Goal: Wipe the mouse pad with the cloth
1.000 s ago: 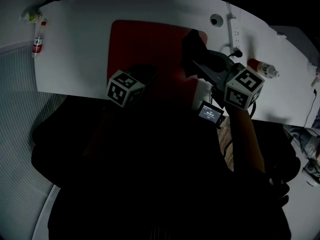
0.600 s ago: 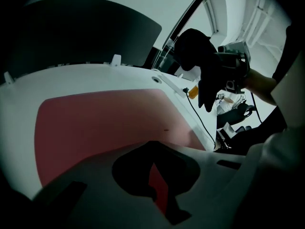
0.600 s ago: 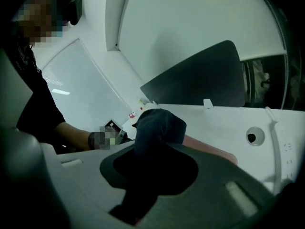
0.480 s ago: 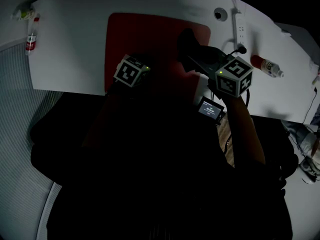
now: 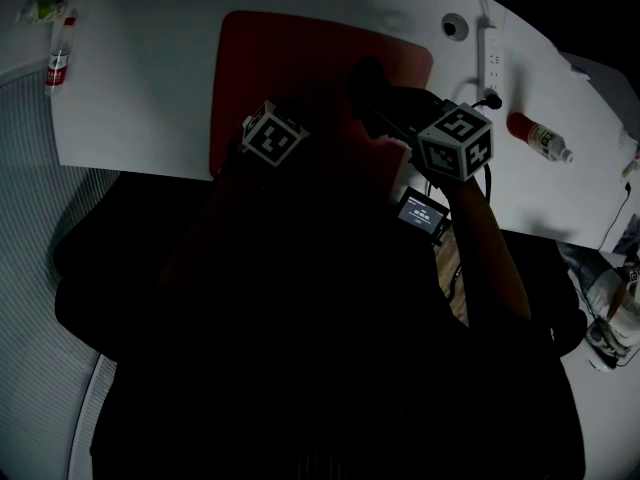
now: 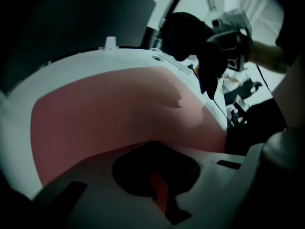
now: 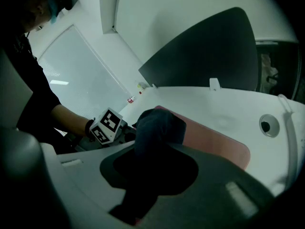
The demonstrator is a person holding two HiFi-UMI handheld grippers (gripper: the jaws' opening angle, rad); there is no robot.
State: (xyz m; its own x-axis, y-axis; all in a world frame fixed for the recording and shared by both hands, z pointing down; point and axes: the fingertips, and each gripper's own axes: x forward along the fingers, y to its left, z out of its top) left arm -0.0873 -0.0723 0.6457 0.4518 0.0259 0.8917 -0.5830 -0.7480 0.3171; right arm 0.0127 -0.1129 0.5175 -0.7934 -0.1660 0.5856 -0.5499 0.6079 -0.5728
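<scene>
The red mouse pad (image 5: pixel 300 68) lies flat on the white table (image 5: pixel 150 88). My right gripper (image 7: pixel 152 171) is shut on a dark cloth (image 7: pixel 157 128). The bunched cloth (image 5: pixel 372 86) hangs over the pad's right part, and I cannot tell whether it touches. My left gripper (image 6: pixel 155 175) sits low at the pad's near edge, its marker cube (image 5: pixel 273 133) above that edge. Its jaws look shut, with a red sliver of pad showing through the narrow gap. In the left gripper view the pad (image 6: pixel 109 109) fills the middle and the cloth (image 6: pixel 190 32) hangs at the upper right.
A small bottle (image 5: pixel 57 63) lies at the table's far left and another bottle (image 5: pixel 538 136) at the right. A white power strip (image 5: pixel 492 58) and a round cable hole (image 5: pixel 455 26) sit at the back right. A small lit screen (image 5: pixel 420 214) is below the right gripper.
Both grippers have moved farther over the table. The left one went from off the near edge onto the pad's near edge. The right one carried the cloth a little to the left.
</scene>
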